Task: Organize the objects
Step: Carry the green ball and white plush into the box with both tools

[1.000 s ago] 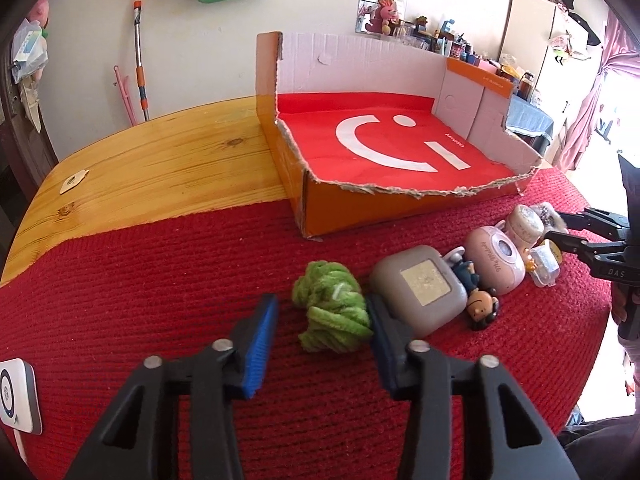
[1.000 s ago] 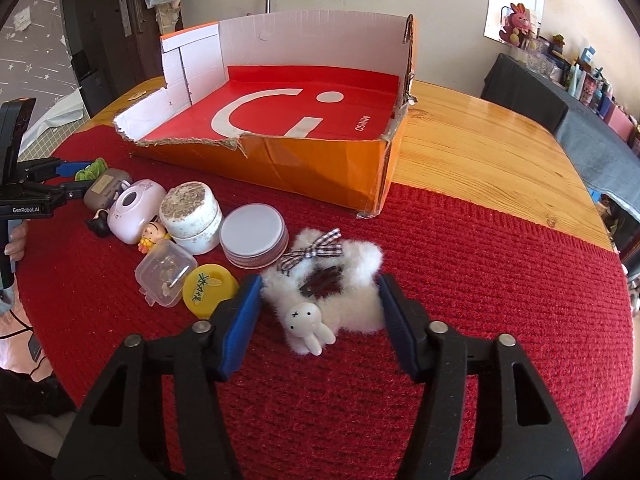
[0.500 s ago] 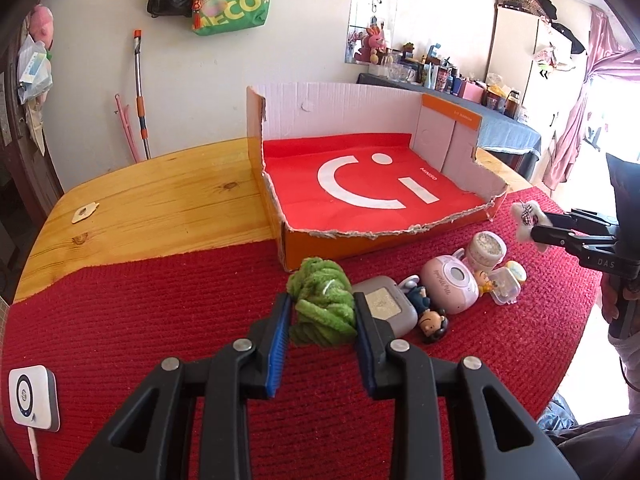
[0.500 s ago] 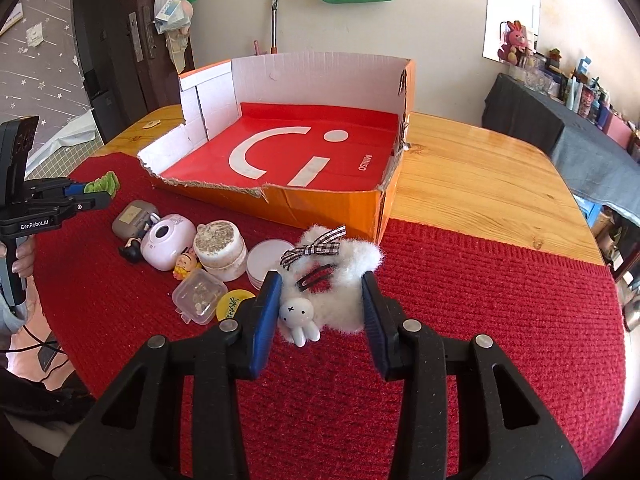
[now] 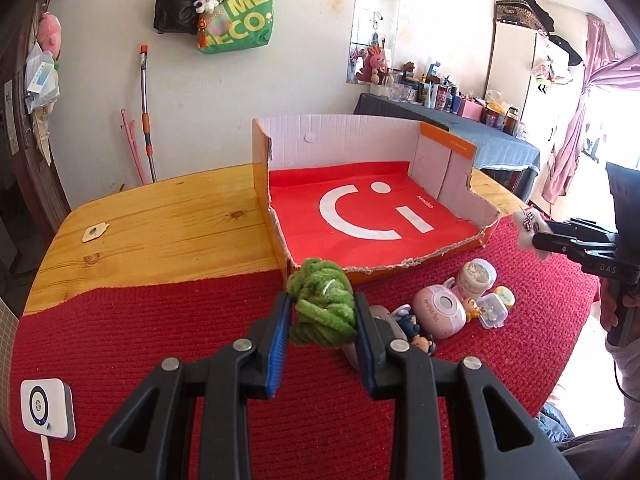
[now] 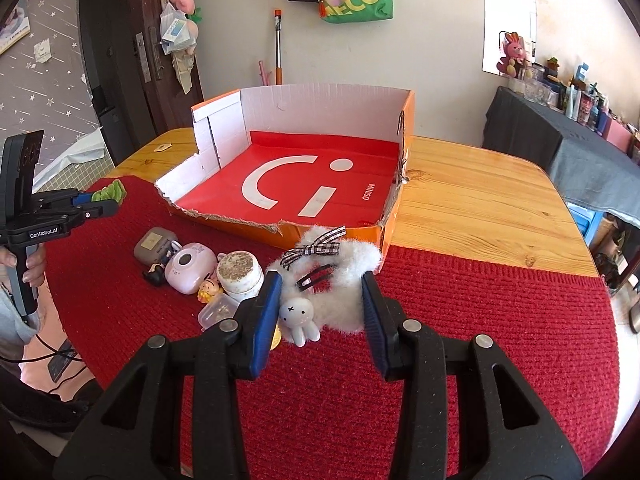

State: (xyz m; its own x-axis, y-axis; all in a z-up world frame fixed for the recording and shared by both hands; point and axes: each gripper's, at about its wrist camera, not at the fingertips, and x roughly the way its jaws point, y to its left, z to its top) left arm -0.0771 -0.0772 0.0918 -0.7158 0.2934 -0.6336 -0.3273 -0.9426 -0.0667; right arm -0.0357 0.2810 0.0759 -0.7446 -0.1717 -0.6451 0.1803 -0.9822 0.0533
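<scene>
My left gripper is shut on a green fuzzy scrunchie and holds it above the red cloth, short of the open orange cardboard box. My right gripper is shut on a white fluffy scrunchie with a checked bow and a small white bunny, also lifted in front of the box. The left gripper with the green scrunchie shows at the left of the right wrist view. The right gripper shows at the right of the left wrist view.
On the red cloth lie a grey case, a pink round device, a white jar, a clear small box and small figurines. A white charger sits at the cloth's left edge. Bare wooden table flanks the box.
Both grippers have closed on their scrunchies and lifted them off the cloth, rising and moving towards the box.
</scene>
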